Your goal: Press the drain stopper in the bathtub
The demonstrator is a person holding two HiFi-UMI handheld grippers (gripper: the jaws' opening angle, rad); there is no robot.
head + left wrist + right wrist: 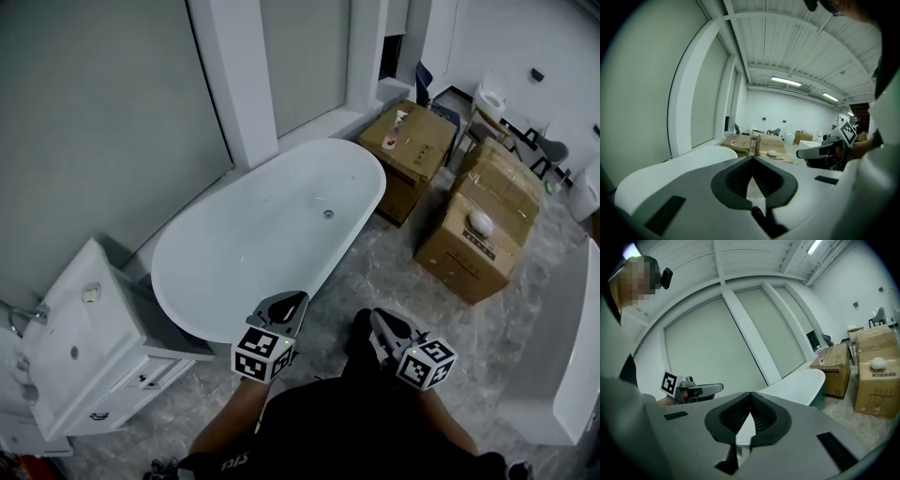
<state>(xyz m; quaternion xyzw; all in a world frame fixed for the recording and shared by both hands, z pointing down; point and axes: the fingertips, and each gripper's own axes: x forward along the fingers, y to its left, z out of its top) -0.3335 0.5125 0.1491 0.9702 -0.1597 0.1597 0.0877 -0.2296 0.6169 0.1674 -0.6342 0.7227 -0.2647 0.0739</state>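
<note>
A white oval bathtub stands along the window wall, its small round drain stopper on the tub floor toward the far end. My left gripper hovers at the tub's near rim, jaws shut and empty. My right gripper hangs over the floor to the right of the tub, also shut on nothing. In the left gripper view the shut jaws point past the bathtub toward boxes. From the right gripper view, the jaws are shut, with the bathtub ahead.
Cardboard boxes stand on the marble floor right of the tub. A white vanity with a sink sits at the left. Another white fixture lies at the right edge. A toilet stands far back.
</note>
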